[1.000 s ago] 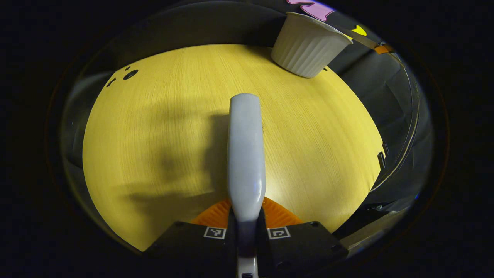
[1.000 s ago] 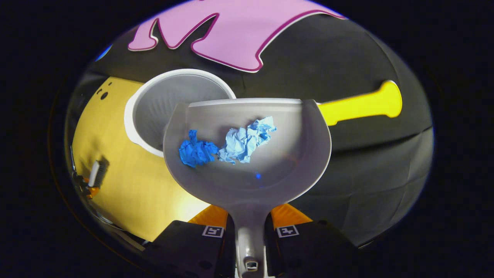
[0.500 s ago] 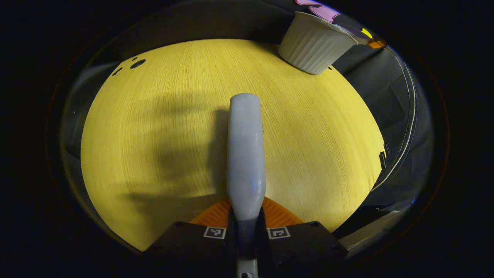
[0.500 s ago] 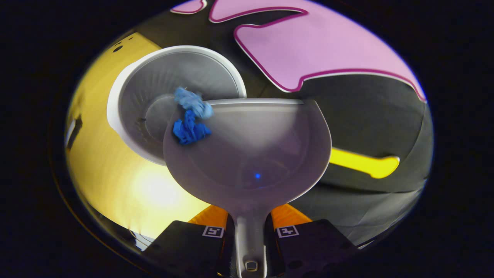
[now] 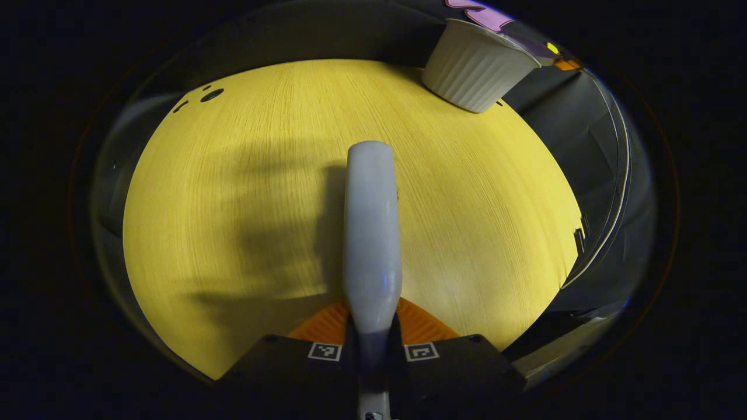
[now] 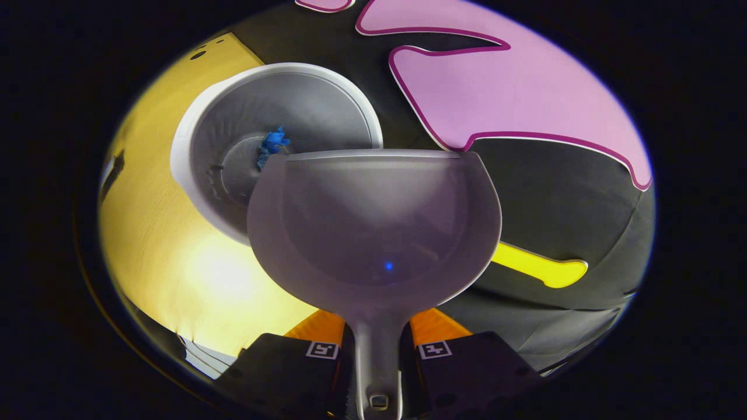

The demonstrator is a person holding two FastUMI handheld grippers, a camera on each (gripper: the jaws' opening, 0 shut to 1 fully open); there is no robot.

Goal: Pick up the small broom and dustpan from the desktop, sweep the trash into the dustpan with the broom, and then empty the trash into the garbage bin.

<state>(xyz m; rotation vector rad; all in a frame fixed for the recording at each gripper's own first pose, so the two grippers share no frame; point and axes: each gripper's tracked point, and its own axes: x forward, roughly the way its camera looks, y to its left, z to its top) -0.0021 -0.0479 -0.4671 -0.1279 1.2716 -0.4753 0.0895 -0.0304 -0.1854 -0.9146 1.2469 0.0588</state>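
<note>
Both sets of fingers grip handles, broom [image 5: 372, 233] and dustpan [image 6: 373, 227], whose rim half-hides the trash [image 6: 271, 146] in the bin [image 6: 280, 151].

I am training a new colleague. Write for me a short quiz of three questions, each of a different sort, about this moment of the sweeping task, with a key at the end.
1. True or false: blue trash still lies in the dustpan.
2. Multiple choice: what does the left gripper hold?
A. the broom
B. the garbage bin
C. nothing
3. Short answer: where is the blue trash now?

Key
1. False. The dustpan, held by its handle in the right gripper, is empty.
2. A
3. Inside the garbage bin, on its bottom, partly hidden behind the dustpan's front edge.
</note>
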